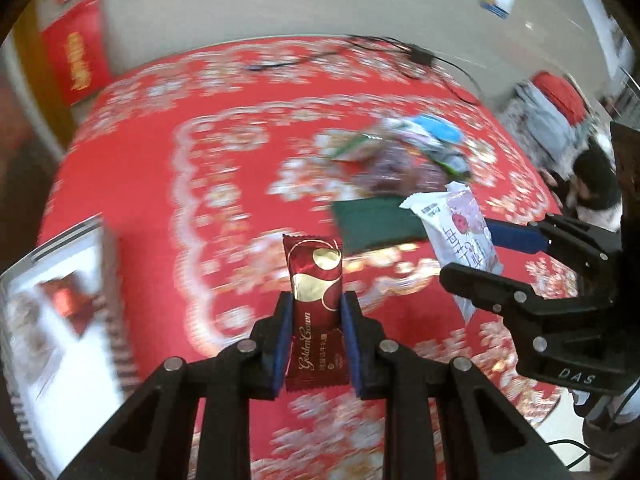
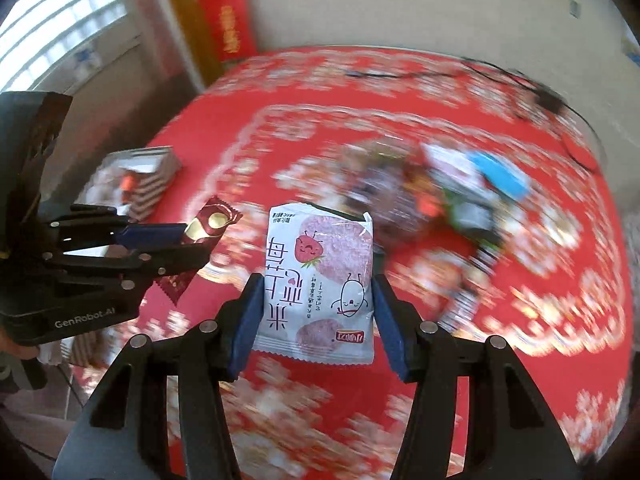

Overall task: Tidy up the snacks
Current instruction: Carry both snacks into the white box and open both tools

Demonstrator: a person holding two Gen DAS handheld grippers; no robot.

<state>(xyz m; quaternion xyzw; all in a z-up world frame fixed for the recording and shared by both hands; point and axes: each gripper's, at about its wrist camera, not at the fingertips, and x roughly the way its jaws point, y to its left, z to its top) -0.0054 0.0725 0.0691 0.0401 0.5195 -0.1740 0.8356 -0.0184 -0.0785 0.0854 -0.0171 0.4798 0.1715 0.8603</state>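
My left gripper (image 1: 316,304) is shut on a dark red Golden Crown candy bar (image 1: 314,280) and holds it upright above the red patterned tablecloth (image 1: 160,160). My right gripper (image 2: 316,284) is shut on a white rice cracker packet with a strawberry picture (image 2: 320,280), also held above the cloth. Each gripper shows in the other view: the right one with its packet (image 1: 464,232) at the right of the left wrist view, the left one with its bar (image 2: 208,228) at the left of the right wrist view. A blurred pile of mixed snacks (image 1: 404,152) lies further back on the table; it also shows in the right wrist view (image 2: 440,196).
A white box with striped sides (image 1: 60,300) holding some snacks sits at the table's left; it also shows in the right wrist view (image 2: 140,180). A dark green flat item (image 1: 372,224) lies before the pile. A black cable (image 1: 400,50) runs along the far edge. A person (image 1: 592,184) sits at the right.
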